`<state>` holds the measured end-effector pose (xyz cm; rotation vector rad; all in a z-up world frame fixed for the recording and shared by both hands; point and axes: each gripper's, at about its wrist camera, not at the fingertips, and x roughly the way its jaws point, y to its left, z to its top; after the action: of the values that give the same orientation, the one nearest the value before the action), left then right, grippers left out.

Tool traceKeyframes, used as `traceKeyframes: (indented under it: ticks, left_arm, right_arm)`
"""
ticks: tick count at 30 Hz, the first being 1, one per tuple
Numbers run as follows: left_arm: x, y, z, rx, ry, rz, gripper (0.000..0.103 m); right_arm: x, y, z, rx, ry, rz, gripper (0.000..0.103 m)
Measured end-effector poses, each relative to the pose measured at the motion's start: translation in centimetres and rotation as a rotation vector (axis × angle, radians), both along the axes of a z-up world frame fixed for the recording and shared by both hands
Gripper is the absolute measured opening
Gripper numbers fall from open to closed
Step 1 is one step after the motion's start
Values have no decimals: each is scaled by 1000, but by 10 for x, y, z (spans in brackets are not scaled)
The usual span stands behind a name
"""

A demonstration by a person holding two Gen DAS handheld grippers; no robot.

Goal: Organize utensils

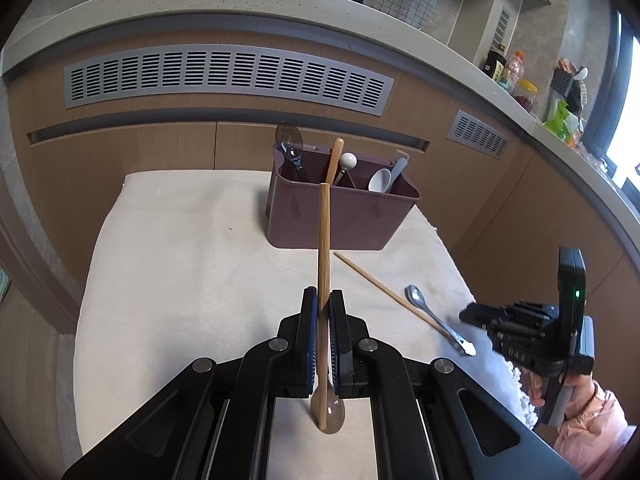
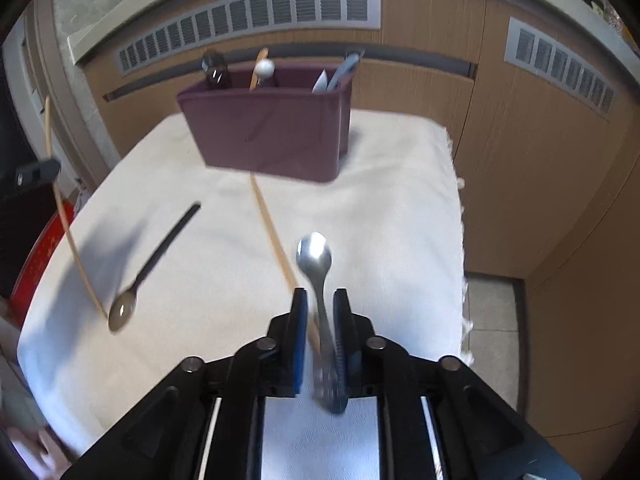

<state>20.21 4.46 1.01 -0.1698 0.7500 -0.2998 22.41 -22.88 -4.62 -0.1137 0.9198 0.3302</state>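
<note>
Sorting is well under way, and the maroon caddy [image 1: 344,216] at the far end of the cloth-covered table [image 1: 180,280] already has stock in it: a dark spoon [image 1: 289,138] in its left section, a wooden handle [image 1: 335,160] and a white-knobbed piece [image 1: 348,160] in the middle, a white spoon [image 1: 379,181] and a pale blue handle [image 1: 399,168] on the right. Up front, the left gripper [image 1: 323,300] is clamped tight on a wooden chopstick [image 1: 323,240], which stands nearly upright with its lower end down on the cloth, right over the bowl of a dark spoon lying there [image 2: 160,256]. Over on the right side, the right gripper [image 2: 320,300] sits low over the steel spoon [image 2: 315,258], the handle running between narrow jaws; the right wrist view is blurred, and I can't say for sure the pads are pressing on it, though the handle looks snug against the right pad. Just beside that spoon lies a second chopstick [image 2: 272,232], flat on the cloth and pointing toward the caddy. So by my count four pieces remain outside: the chopstick in hand, the one lying flat, the steel spoon and the dark spoon. Roughly halfway, I'd judge, with both hands working on a piece.
</note>
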Motion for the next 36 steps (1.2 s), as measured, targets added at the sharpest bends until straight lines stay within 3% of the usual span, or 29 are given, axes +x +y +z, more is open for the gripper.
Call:
traceKeyframes:
  ticks: [5,10,13,15,16,17,21,24,26,30,34,36]
  left_arm:
    - [5,-2,-2,4,11,-7,6]
    - [6,0,-4,10,19,-5,6]
    - [7,3,-5,11,25,5,6]
    - [8,5,-6,13,29,10,6]
    - [9,5,-7,13,30,13,6]
    - [9,6,-8,11,32,16,6]
    - [10,5,-9,8,37,20,6]
    - [10,5,-9,11,39,19,6]
    - [11,6,-9,11,41,18,6]
    - [13,4,-9,9,46,14,6]
    - [13,3,-11,14,57,4,6]
    - [15,3,-12,16,61,4,6]
  right_arm:
    - [-3,0,-9,-5,12,1,19]
    - [33,14,-22,-15,11,12,19]
    - [50,30,-37,-50,20,59,28]
    - [57,33,-39,-45,-6,67,50]
    - [64,35,-45,-47,29,76,53]
    - [66,36,-46,-50,8,80,54]
    - [69,38,-47,-60,37,86,52]
    - [67,24,-40,47,59,77,48]
    - [60,14,-29,91,10,42,48]
    - [61,18,-30,-57,-69,31,48]
    - [64,21,-45,-55,-23,37,49]
    - [63,26,-46,-21,6,68,43]
